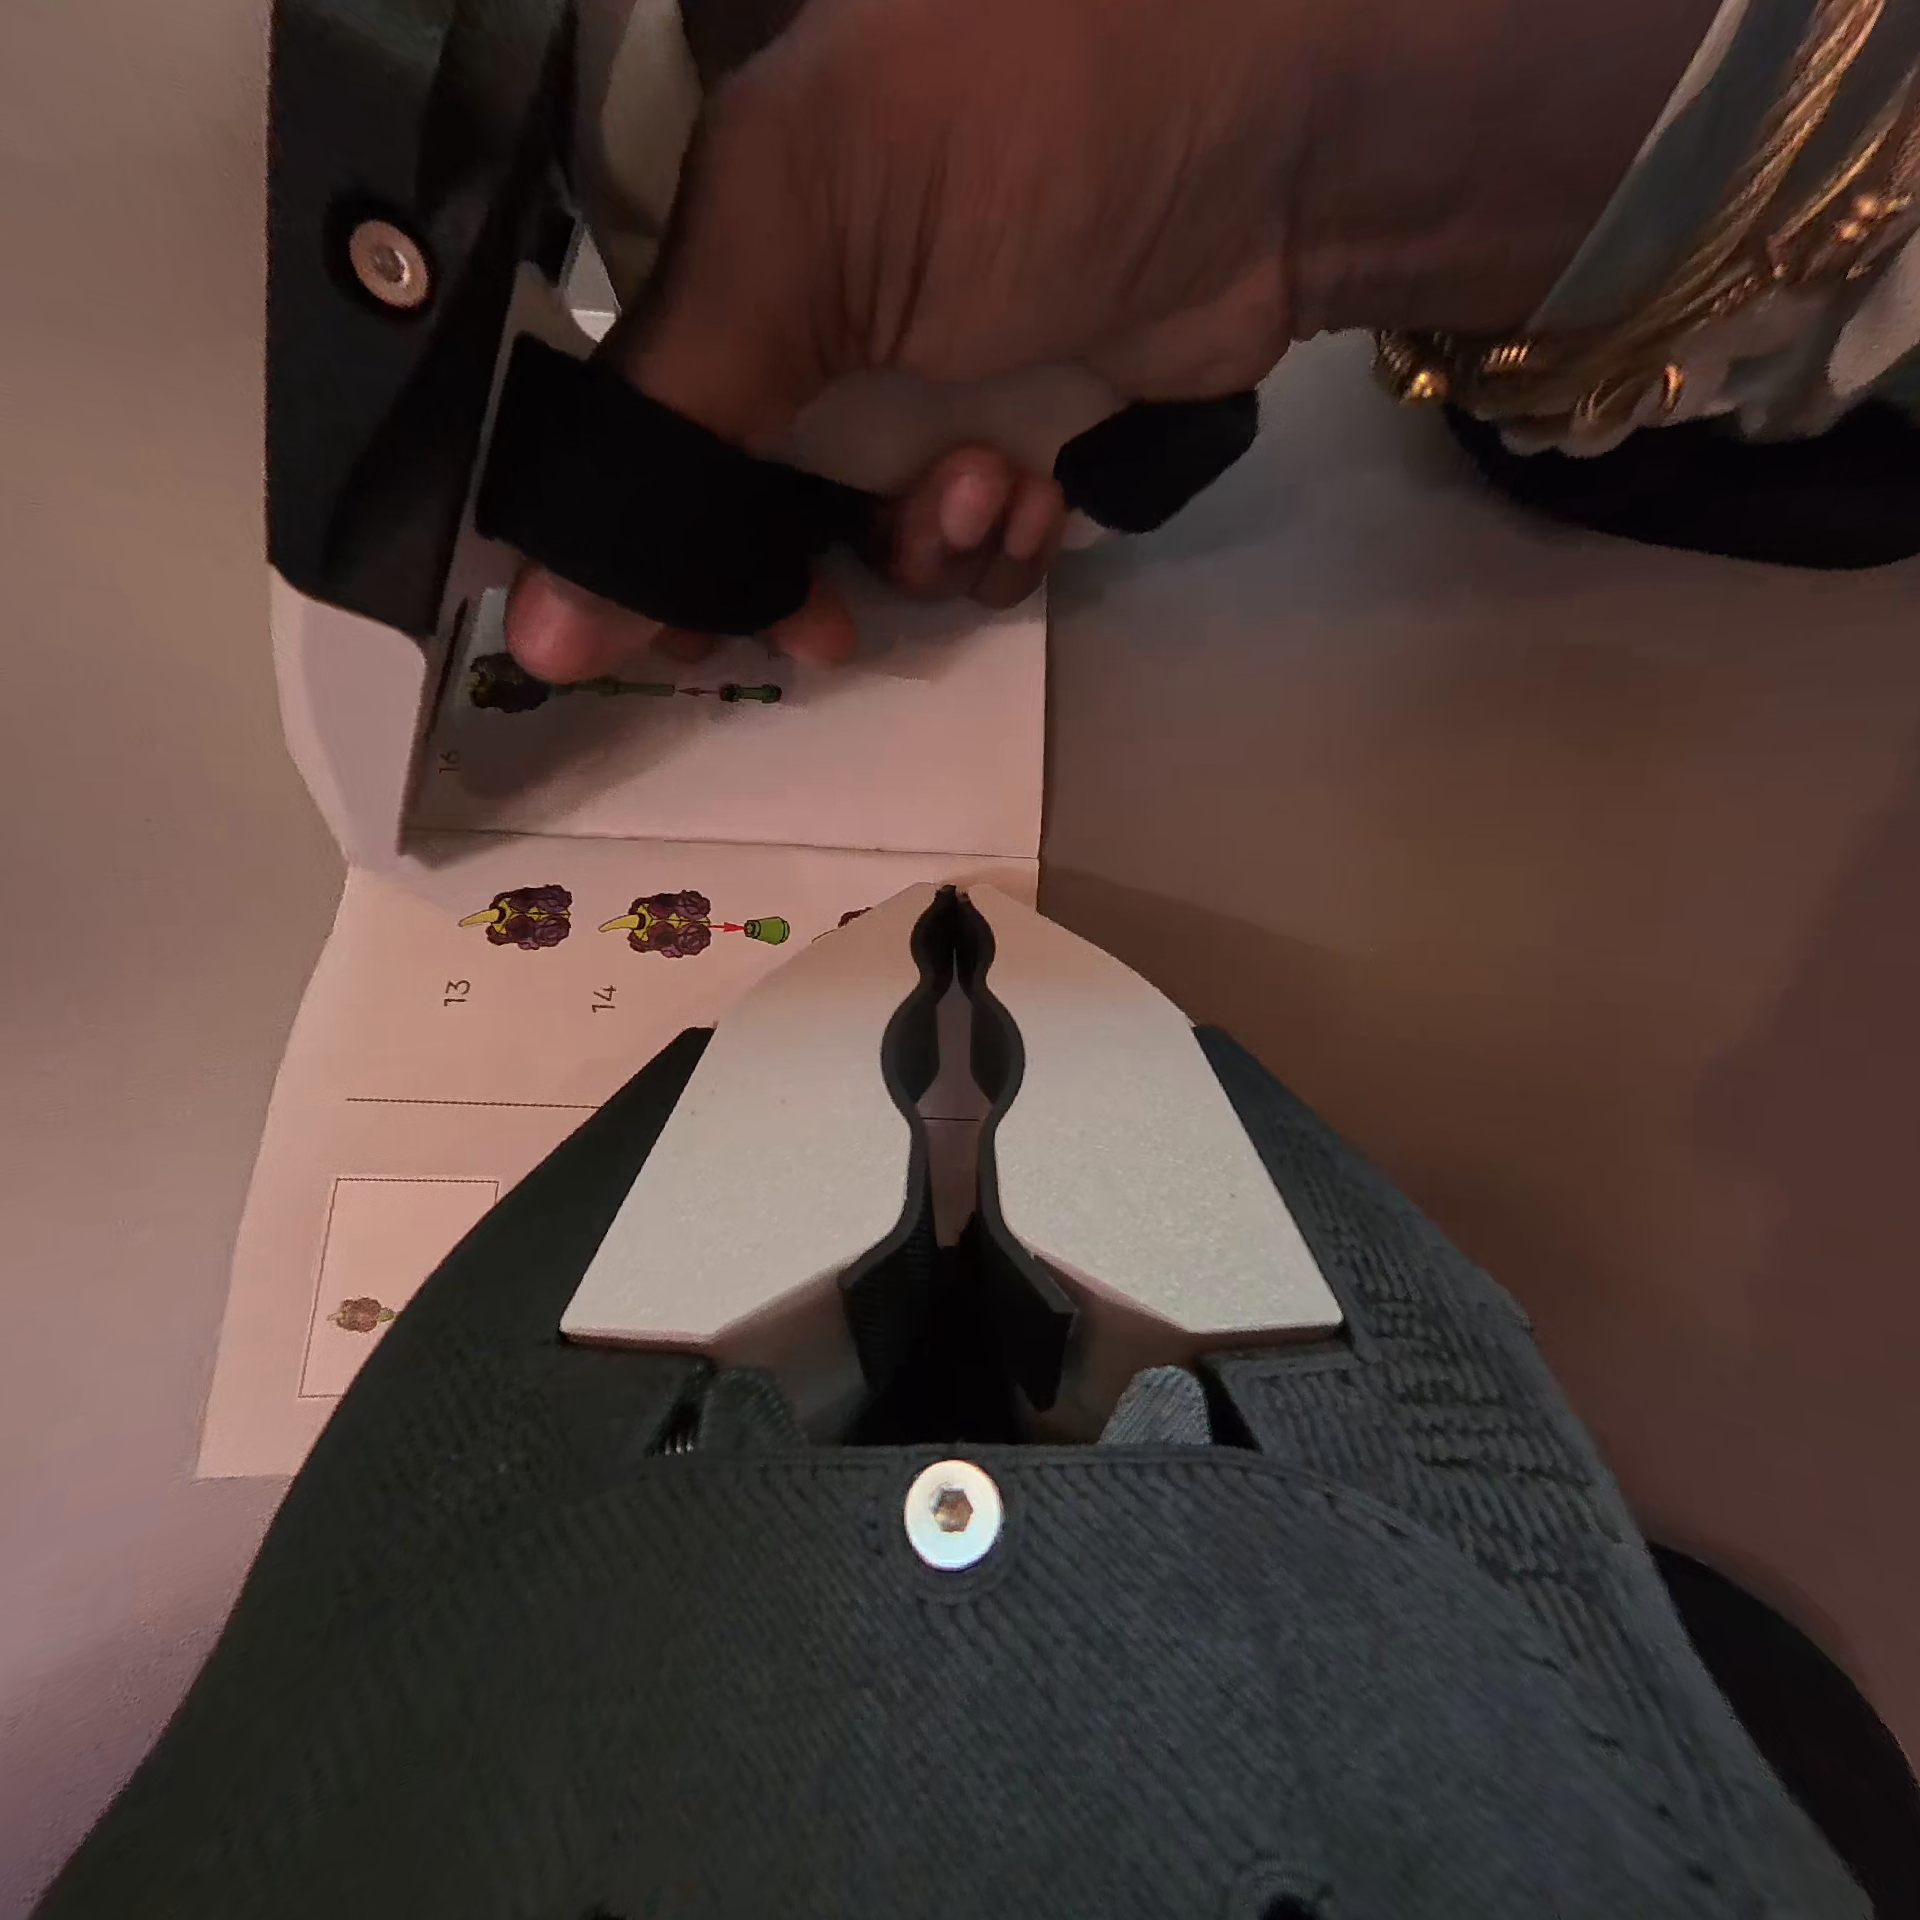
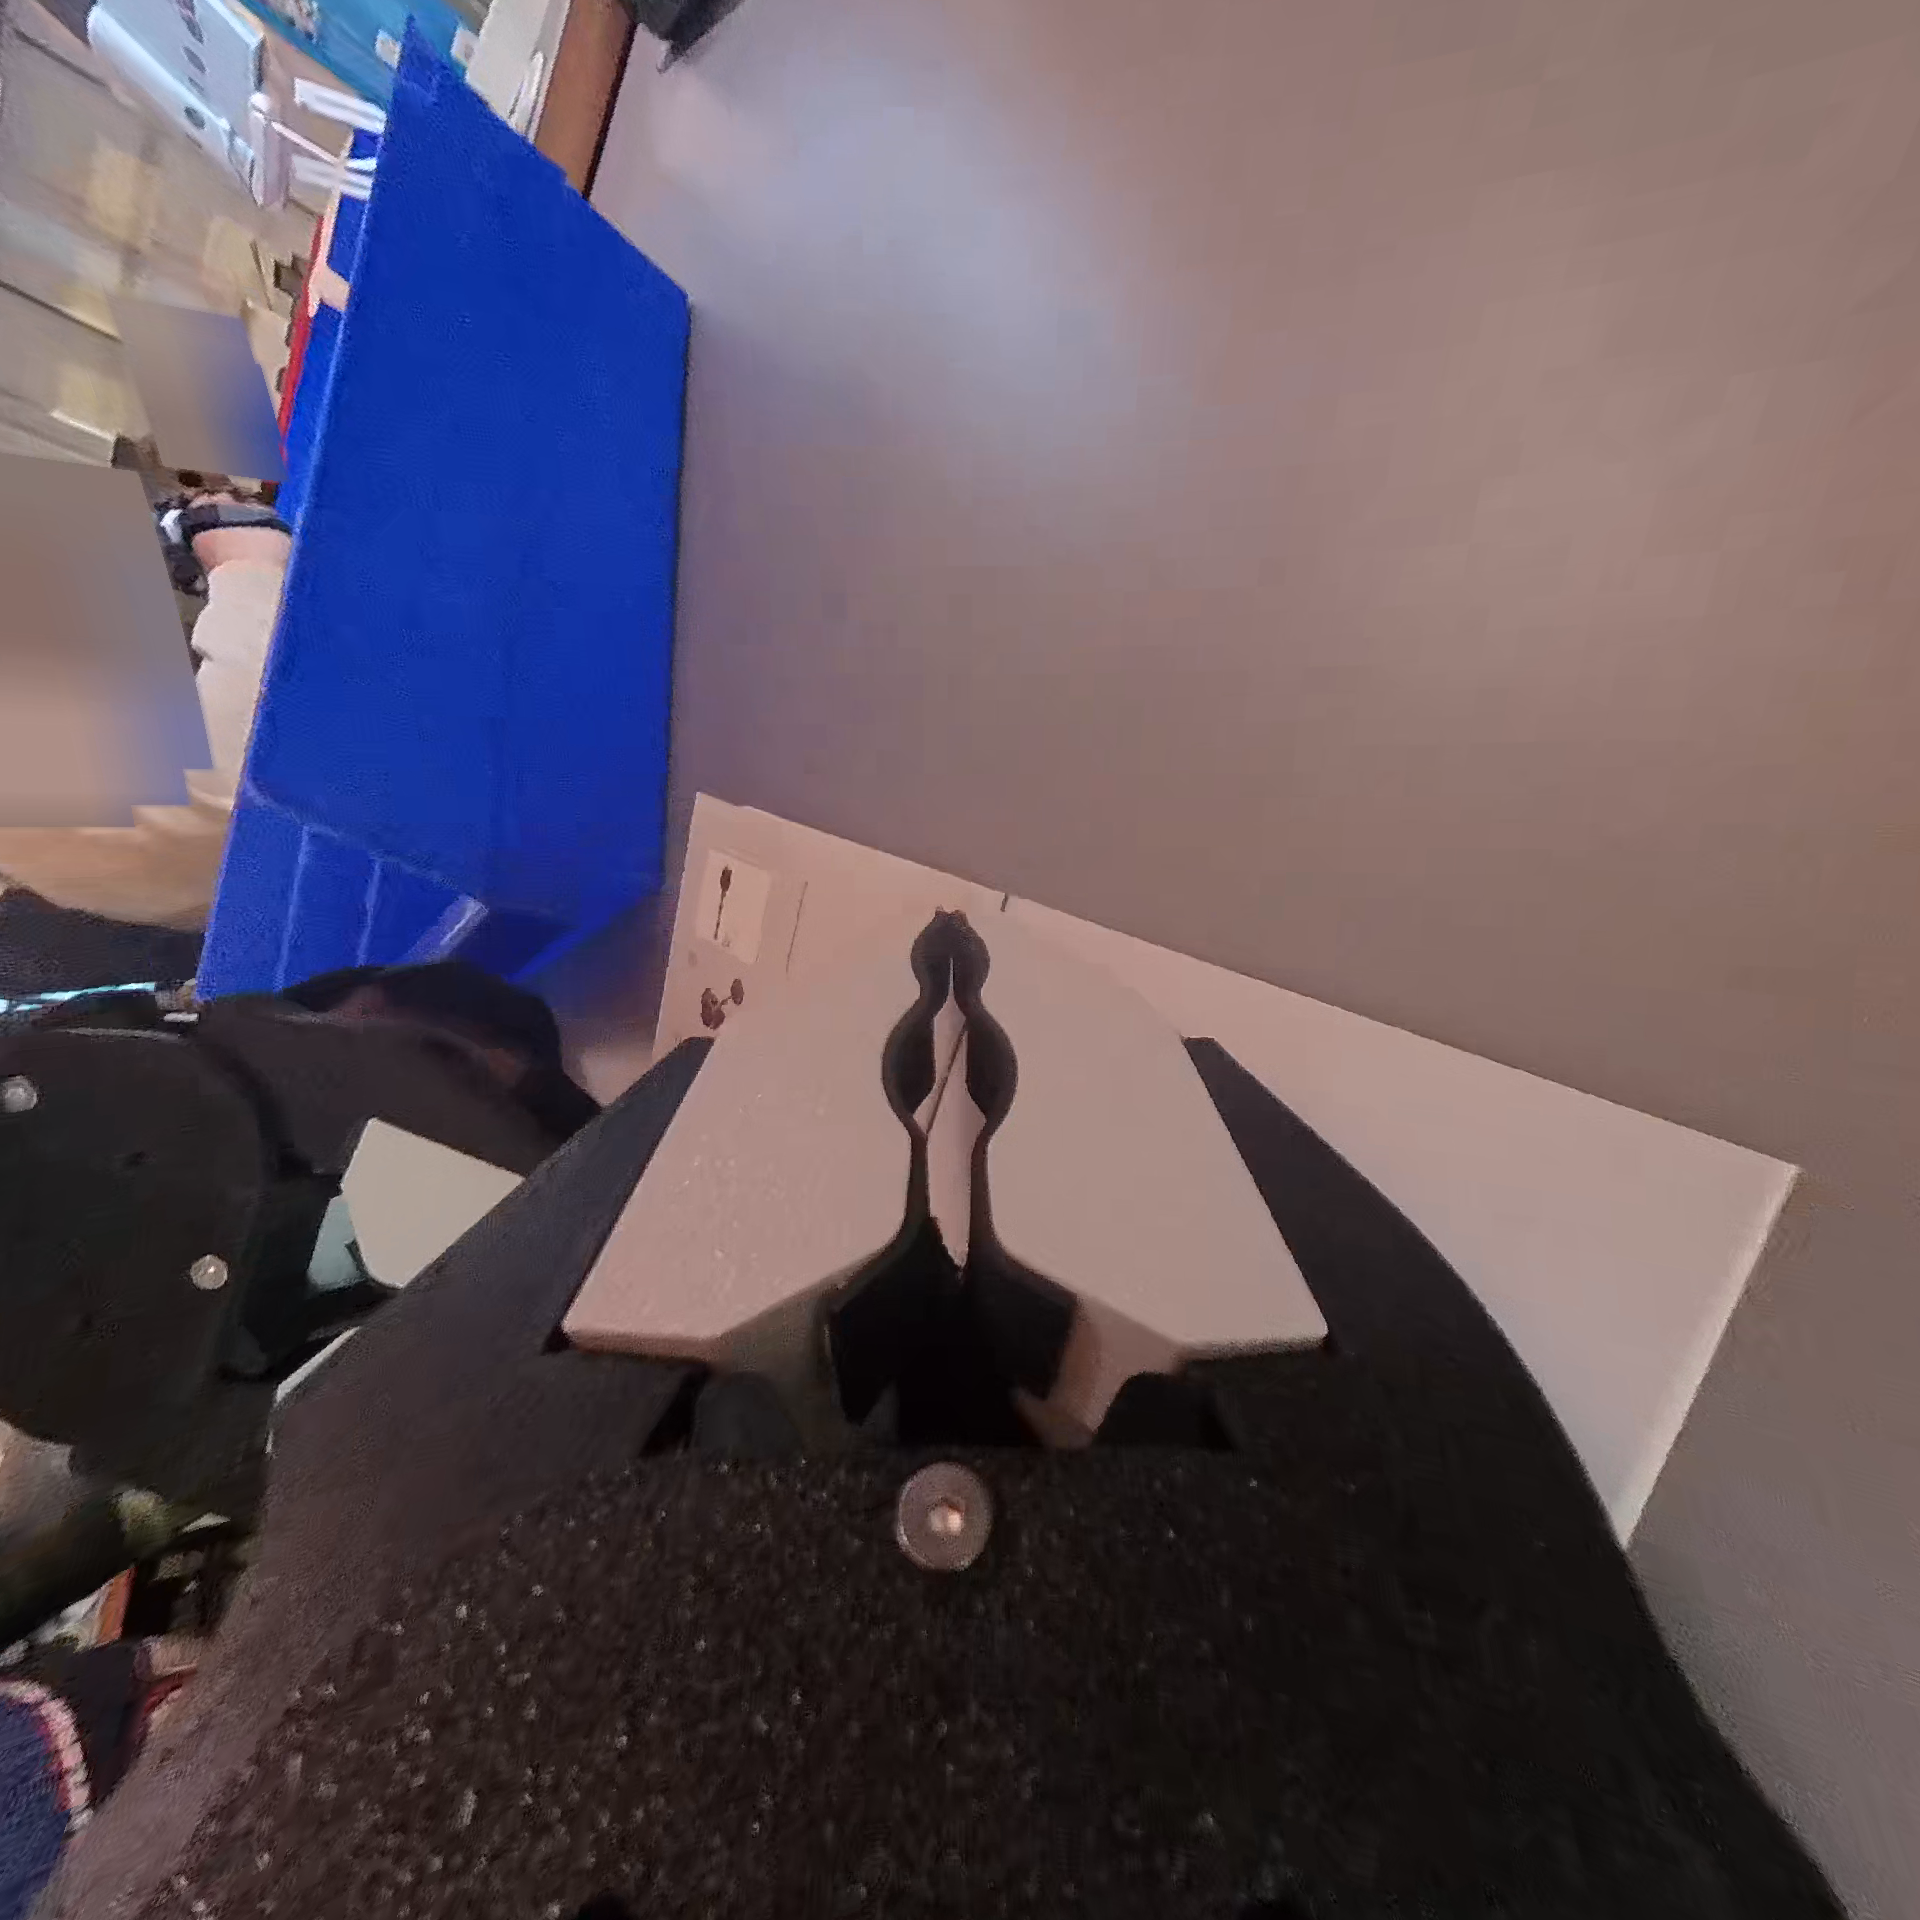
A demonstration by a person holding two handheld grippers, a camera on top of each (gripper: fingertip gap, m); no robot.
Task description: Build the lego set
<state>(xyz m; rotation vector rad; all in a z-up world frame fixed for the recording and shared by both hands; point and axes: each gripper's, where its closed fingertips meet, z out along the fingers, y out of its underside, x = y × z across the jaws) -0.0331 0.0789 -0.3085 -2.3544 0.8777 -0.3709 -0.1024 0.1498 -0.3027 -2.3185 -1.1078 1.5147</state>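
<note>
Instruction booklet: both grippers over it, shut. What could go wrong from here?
1. The left gripper is closed and hovers over the instruction booklet; pressing down could crease or drag a page.
2. The far page is lifted and curling under the hand; it may flop shut.
3. No bricks visible, so the right gripper has nothing to pick.

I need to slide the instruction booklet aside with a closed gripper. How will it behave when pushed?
The instruction booklet is thin folded paper, so probably light and floppy. Its upper page already lifts at the crease, so a push may buckle it. On the smooth table it would likely slide easily.
</note>
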